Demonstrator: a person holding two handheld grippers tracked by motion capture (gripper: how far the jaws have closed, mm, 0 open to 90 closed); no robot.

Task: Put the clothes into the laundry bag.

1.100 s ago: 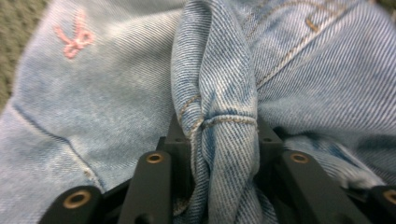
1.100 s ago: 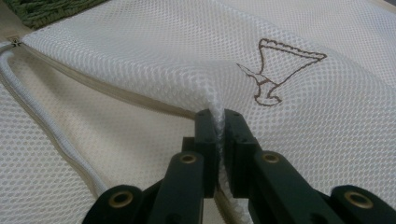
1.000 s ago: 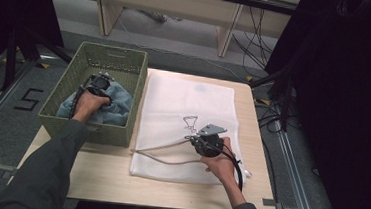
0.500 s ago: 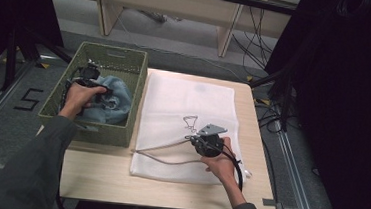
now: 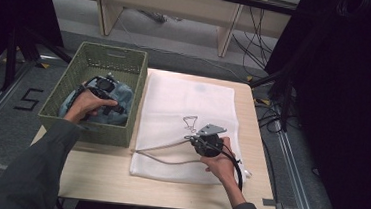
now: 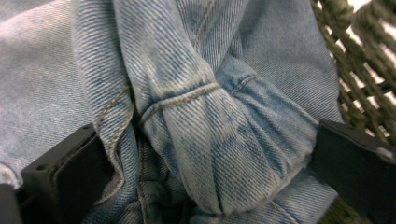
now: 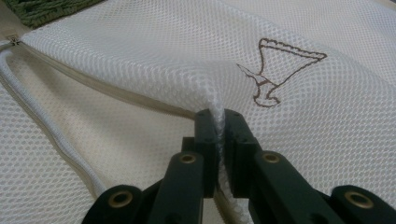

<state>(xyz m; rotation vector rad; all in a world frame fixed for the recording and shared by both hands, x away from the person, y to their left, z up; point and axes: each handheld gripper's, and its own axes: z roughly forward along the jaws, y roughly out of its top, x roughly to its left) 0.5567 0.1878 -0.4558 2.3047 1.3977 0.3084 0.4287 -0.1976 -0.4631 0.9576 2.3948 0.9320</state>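
left tool opened, jeans between jaws

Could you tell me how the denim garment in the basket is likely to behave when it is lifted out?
The denim garment lies bunched in thick folds, so it will probably hang floppy and unfold. It looks fairly heavy for cloth. Its coarse weave should resist slipping, though it may drag on the basket.

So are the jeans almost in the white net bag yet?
Not yet. Done: the right gripper has pinched the white mesh laundry bag at its zipper edge. In hand: the left gripper sits in the green woven basket, its fingers just opened around a fold of the blue denim jeans. Left: grabbing, lifting and stuffing them in.
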